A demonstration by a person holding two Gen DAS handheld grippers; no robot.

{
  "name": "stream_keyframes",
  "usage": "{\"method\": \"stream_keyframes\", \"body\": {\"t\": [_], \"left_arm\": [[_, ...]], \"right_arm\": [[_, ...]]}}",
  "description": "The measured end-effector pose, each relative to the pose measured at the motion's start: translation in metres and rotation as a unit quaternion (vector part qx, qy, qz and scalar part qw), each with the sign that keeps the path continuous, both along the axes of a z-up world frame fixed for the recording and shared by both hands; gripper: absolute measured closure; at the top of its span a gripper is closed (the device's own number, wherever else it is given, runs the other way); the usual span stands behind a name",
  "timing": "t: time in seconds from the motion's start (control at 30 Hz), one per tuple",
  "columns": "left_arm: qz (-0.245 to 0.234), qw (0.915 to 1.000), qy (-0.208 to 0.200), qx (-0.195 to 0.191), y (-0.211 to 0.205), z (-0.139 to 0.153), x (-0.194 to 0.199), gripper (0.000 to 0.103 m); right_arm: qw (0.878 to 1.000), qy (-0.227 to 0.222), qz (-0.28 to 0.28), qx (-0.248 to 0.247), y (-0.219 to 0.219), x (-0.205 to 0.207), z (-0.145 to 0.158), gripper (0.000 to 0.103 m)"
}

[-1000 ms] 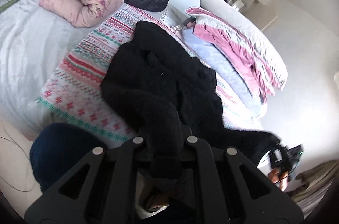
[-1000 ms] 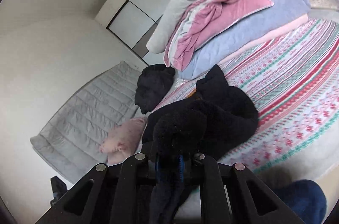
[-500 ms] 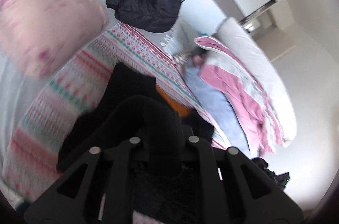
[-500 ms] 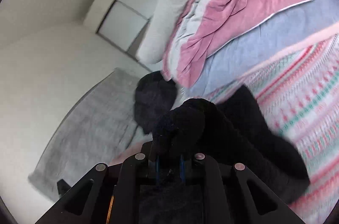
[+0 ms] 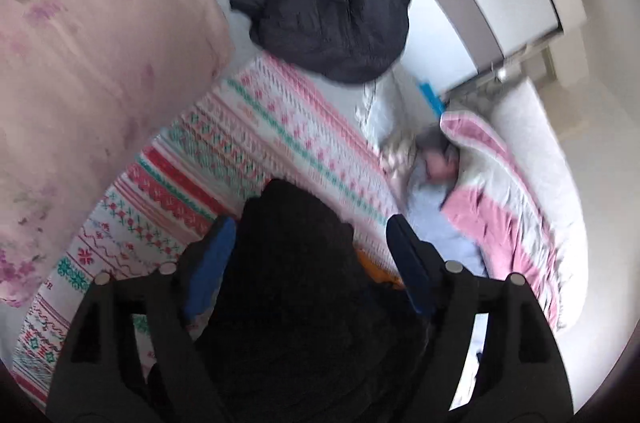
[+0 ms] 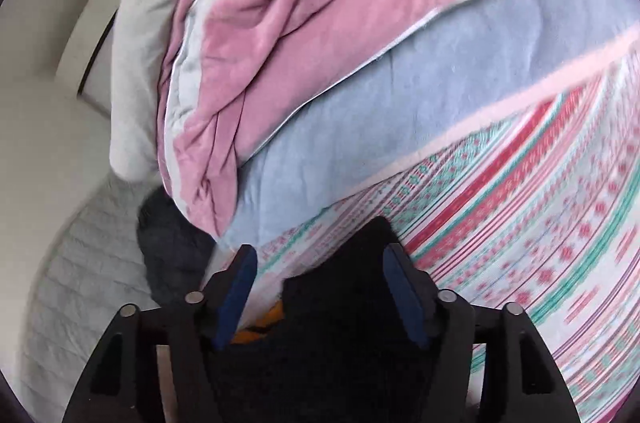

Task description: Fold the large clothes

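Fingers of left gripper and right gripper now apart, no longer clamped on black garment

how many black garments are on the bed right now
2: the black fleece garment lies between both open grippers on the patterned blanket; the black puffer jacket sits farther back. Others may be hidden.

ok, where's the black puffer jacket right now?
Left wrist view, top centre: the black puffer jacket lies on the grey bedding, beyond the patterned blanket, right of the pink floral bundle.
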State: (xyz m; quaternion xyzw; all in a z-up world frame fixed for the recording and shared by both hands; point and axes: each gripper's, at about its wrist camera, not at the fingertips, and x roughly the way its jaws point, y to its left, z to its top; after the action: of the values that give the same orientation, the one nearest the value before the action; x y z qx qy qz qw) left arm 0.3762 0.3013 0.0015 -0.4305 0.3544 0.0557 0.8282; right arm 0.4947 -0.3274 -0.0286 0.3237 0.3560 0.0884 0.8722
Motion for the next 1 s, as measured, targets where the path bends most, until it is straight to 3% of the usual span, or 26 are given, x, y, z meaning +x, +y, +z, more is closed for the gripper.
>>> {"method": "stream_keyframes", "body": {"t": [0.07,0.23,0.37,0.43,0.53,0.6,0.67,0.73,0.77,0.8,0.9,1.0], "left_arm": [[-0.029,0.9991,0.029,0.005,-0.011,-0.012,0.010,0.025],[-0.068,0.9913,0.092,0.066,-0.038,-0.039,0.028,0.025],[-0.071,0.9892,0.095,0.086,-0.047,-0.050,0.035,0.026],[-0.077,0.9877,0.092,0.101,-0.051,-0.051,0.037,0.034],[-0.075,0.9875,0.093,0.104,-0.046,-0.054,0.040,0.037],[-0.073,0.9887,0.085,0.100,-0.043,-0.054,0.040,0.037],[-0.083,0.9861,0.087,0.114,-0.048,-0.055,0.043,0.055],[-0.095,0.9796,0.094,0.150,-0.056,-0.055,0.046,0.073],[-0.099,0.9782,0.090,0.159,-0.058,-0.053,0.047,0.083],[-0.099,0.9776,0.082,0.167,-0.060,-0.049,0.046,0.084],[-0.084,0.9793,0.053,0.177,-0.056,-0.030,0.040,0.088],[-0.065,0.9807,0.006,0.184,-0.046,-0.005,0.034,0.089]], "right_arm": [[0.997,0.027,0.046,-0.054,0.016,0.009,-0.013,0.034],[0.967,0.039,0.126,-0.217,0.060,0.018,-0.049,0.034],[0.967,0.032,0.140,-0.209,0.059,0.025,-0.058,0.038],[0.969,0.028,0.139,-0.200,0.053,0.028,-0.057,0.045],[0.981,0.031,0.101,-0.161,0.031,0.031,-0.057,0.046],[0.984,0.040,0.105,-0.137,0.026,0.037,-0.061,0.046],[0.978,0.038,0.134,-0.154,0.035,0.038,-0.066,0.045],[0.967,0.033,0.151,-0.204,0.053,0.037,-0.069,0.059],[0.964,0.031,0.158,-0.209,0.058,0.038,-0.069,0.084],[0.963,0.025,0.154,-0.221,0.060,0.037,-0.065,0.089],[0.960,-0.029,0.133,-0.246,0.064,0.026,-0.035,0.092],[0.963,-0.064,0.115,-0.237,0.059,0.023,-0.008,0.093]]}}
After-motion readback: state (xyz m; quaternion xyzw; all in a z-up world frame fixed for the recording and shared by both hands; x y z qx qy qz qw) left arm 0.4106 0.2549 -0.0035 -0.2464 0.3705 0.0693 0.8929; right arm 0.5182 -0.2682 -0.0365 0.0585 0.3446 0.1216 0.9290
